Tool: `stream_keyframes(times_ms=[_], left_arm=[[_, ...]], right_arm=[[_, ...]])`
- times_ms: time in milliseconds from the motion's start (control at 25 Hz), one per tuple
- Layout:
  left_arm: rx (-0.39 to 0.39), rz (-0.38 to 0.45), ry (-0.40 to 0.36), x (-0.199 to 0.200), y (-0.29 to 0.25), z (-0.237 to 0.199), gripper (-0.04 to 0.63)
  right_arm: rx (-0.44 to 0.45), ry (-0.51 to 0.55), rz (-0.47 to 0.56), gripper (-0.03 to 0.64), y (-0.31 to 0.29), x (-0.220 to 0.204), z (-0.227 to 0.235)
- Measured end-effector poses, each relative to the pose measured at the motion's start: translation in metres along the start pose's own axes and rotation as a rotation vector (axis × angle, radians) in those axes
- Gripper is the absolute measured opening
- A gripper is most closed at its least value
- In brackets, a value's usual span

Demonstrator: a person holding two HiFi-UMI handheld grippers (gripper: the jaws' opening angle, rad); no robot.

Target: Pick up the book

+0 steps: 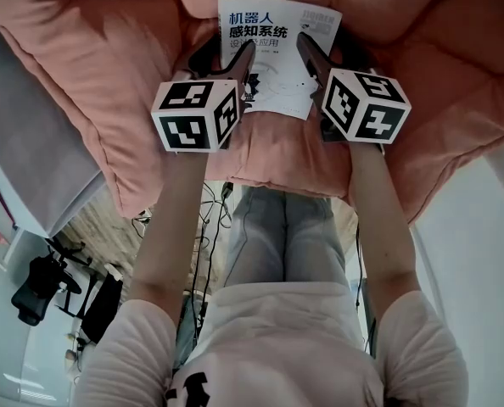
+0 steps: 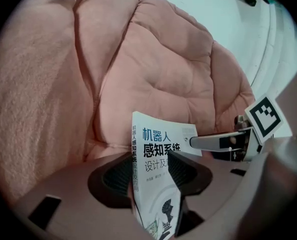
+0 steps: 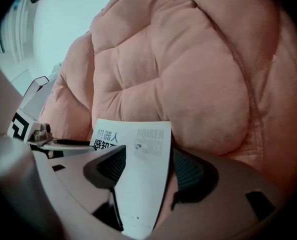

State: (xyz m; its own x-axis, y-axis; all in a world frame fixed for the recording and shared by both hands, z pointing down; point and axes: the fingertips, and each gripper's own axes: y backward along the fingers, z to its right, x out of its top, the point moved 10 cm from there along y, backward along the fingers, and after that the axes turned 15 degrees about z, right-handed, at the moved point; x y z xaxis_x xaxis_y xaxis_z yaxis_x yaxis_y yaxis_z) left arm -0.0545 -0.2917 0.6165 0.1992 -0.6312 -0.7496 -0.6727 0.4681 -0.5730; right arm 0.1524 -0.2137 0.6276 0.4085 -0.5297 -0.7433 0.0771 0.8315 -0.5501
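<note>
Book [image 1: 273, 66] lying on pink cushion [image 1: 91, 75], left gripper [image 1: 225, 58] and right gripper [image 1: 324, 49] fingers spread around its side edges

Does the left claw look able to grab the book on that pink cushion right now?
Probably yes. The book stands between the left claw's open jaws, with nothing in the way, so closing them should catch it.

Book [image 1: 273, 62] cover: smooth paper, perhaps slightly glossy. Quilt [image 1: 91, 49]: soft matt cloth, stitched.

pink quilt [image 1: 91, 66], black office chair [image 1: 33, 293]
</note>
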Motion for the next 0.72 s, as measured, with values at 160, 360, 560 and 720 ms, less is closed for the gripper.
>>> stream_keyframes(times_ms=[160, 360, 560, 720], left_arm=[[-0.019, -0.049, -0.011, -0.003, -0.011, -0.003, 0.215], [-0.032, -0.092, -0.018, -0.008, -0.017, -0.008, 0.215], [-0.042, -0.097, 0.005, -0.010, -0.020, -0.009, 0.216], [-0.045, -0.095, -0.015, -0.013, -0.022, -0.008, 0.207]], right_arm=[[0.027, -0.010, -0.066, 0.299, -0.015, 0.000, 0.002], [0.043, -0.039, -0.108, 0.313, -0.024, -0.004, 0.009], [0.109, -0.029, -0.133, 0.313, -0.026, -0.004, 0.008], [0.119, -0.026, -0.136, 0.311, -0.029, -0.006, 0.009]])
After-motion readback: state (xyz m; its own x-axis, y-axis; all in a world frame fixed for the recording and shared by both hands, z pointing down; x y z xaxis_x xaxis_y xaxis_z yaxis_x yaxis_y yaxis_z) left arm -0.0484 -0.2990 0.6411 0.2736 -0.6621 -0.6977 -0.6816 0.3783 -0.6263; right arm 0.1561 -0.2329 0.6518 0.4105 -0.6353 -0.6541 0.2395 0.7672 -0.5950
